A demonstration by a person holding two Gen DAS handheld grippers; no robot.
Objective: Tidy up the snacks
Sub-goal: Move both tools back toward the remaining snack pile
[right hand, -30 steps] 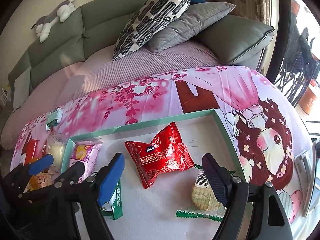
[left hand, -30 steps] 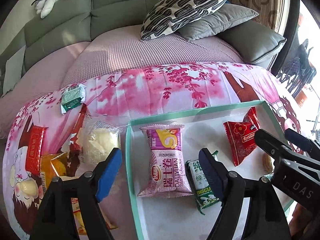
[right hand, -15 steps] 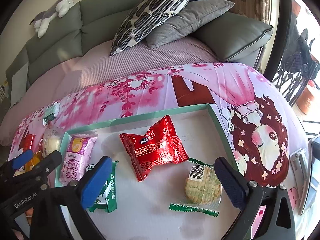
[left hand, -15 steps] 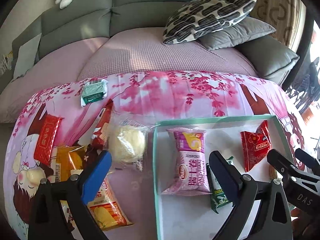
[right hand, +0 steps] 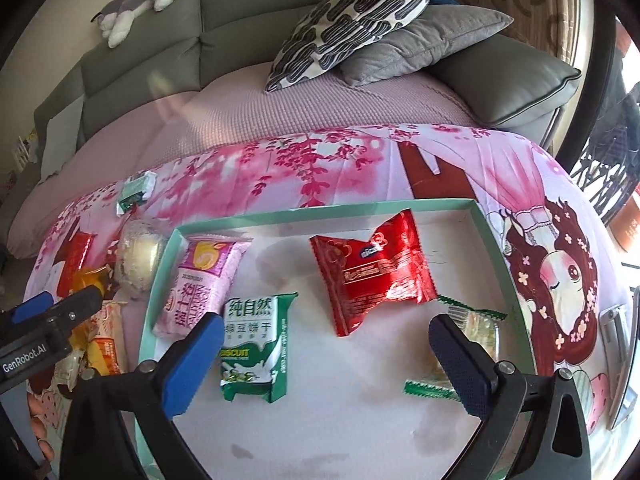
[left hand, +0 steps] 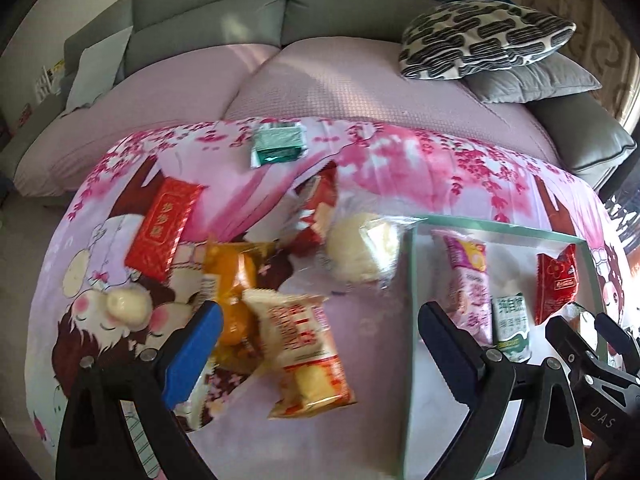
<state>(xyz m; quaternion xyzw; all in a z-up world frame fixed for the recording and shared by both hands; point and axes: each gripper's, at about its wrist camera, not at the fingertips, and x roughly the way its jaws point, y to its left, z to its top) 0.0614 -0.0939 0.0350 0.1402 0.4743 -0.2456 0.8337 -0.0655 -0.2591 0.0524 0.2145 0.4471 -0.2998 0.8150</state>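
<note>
Landmark: the mint-rimmed tray (right hand: pixel 496 256), lying on a pink cartoon-print cloth (left hand: pixel 420 160) spread in front of a grey sofa (left hand: pixel 224 4).
Far left of the tray: a flat red packet (left hand: pixel 162 228), alone on the cloth.
Left of the tray, near side: an orange packet (left hand: pixel 232 280), partly under a cream-and-red cake packet (left hand: pixel 304 354).
Left of the tray, far side: a small green packet (left hand: pixel 278 146) close to the sofa edge of the cloth, well apart from the rest.
Just left of the tray: a crumpled red wrapper (left hand: pixel 318 208), then a clear-wrapped pale bun (left hand: pixel 362 250) touching the tray's left rim.
Inside the tray, left end: a pink cake packet (right hand: pixel 202 282), with a green-and-white biscuit packet (right hand: pixel 254 346) beside it on the near side.
Inside the tray, middle: a shiny red packet (right hand: pixel 370 272).
Inside the tray, right end: a clear cracker pack with green ends (right hand: pixel 474 326), partly hidden behind one finger.
Left tongs (left hand: pixel 320 344): wide after opening, nothing between the fingers, hanging over the cake packet left of the tray.
Right tongs (right hand: pixel 326 354): wide after opening, holding nothing, over the tray's near half between the biscuit packet and the cracker pack.
</note>
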